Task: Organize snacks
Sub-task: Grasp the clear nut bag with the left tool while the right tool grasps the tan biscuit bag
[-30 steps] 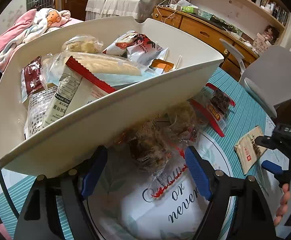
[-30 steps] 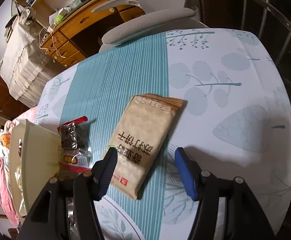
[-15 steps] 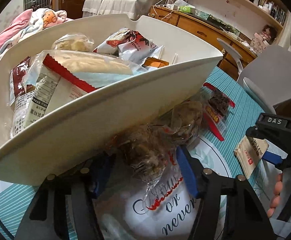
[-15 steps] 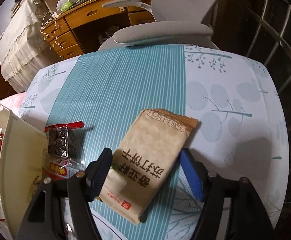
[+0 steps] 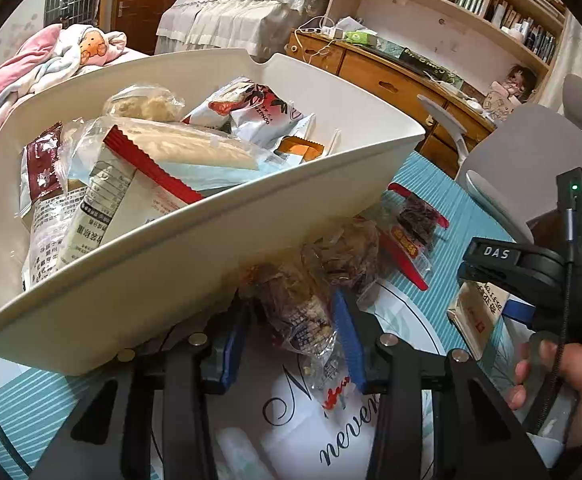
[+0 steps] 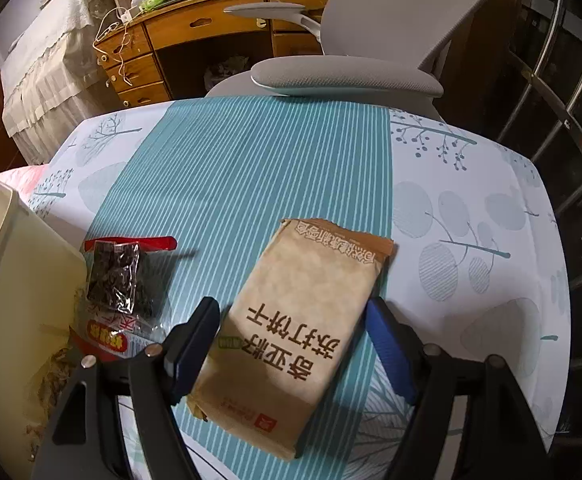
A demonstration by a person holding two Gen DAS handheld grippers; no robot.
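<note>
**Left wrist view: claw closing on a clear snack bag beside the bin**

Left wrist view is showing the left gripper [image 5: 291, 336] closing its blue pads around a clear snack bag [image 5: 295, 304] of brown pieces; the bag is sitting between the jaws, though whether both pads are already pressing it I cannot tell. Just ahead of the claw and above it, the white bin [image 5: 195, 248] is holding several packets (piled loosely). To the right of the claw, a red-edged packet [image 5: 411, 236] is lying on the striped tablecloth [image 5: 459, 208].

The right gripper [image 6: 291, 344] is opening, its jaws standing apart on either side of the tan cracker pack [image 6: 303, 320], which is lying flat on the cloth between them, not gripped. A grey chair [image 6: 347, 76] is standing beyond the table's far edge
</note>
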